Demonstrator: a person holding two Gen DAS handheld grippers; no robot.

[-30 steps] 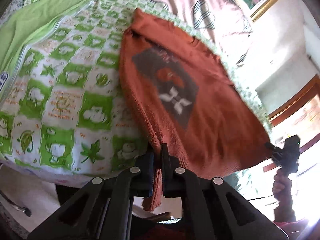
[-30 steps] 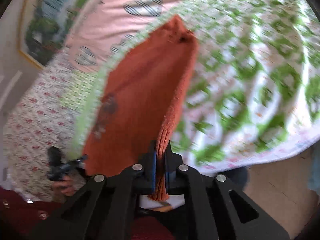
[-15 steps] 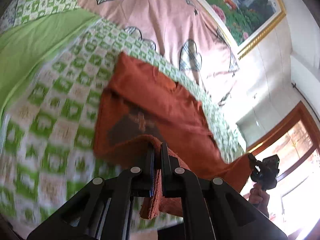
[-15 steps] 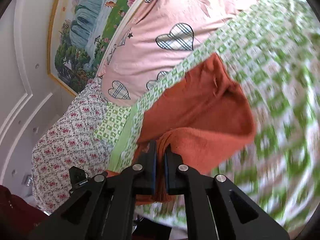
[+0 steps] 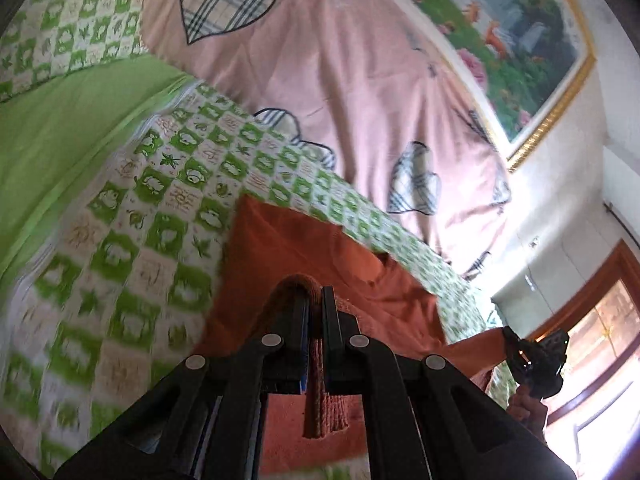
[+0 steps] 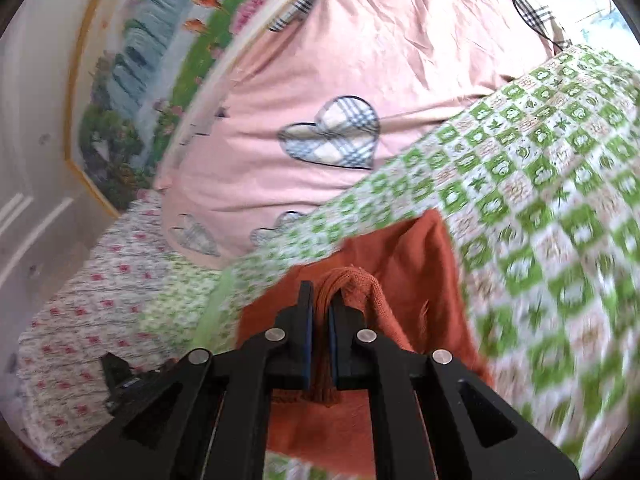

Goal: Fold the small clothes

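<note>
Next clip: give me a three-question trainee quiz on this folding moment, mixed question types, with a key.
1. True or false: the left gripper is open and clear of the rust-orange shirt.
2. Multiple choice: what lies directly under the shirt? A) a bare wooden table B) the green-and-white checked bedspread C) a grey towel
3. Fill in the blank: the right gripper is shut on the ____.

Key
1. False. Its jaws are closed on a bunched edge of the shirt.
2. B. The pink quilt with plaid hearts lies further back, by the framed landscape painting.
3. Shirt. Fabric is pinched between its jaws.
</note>
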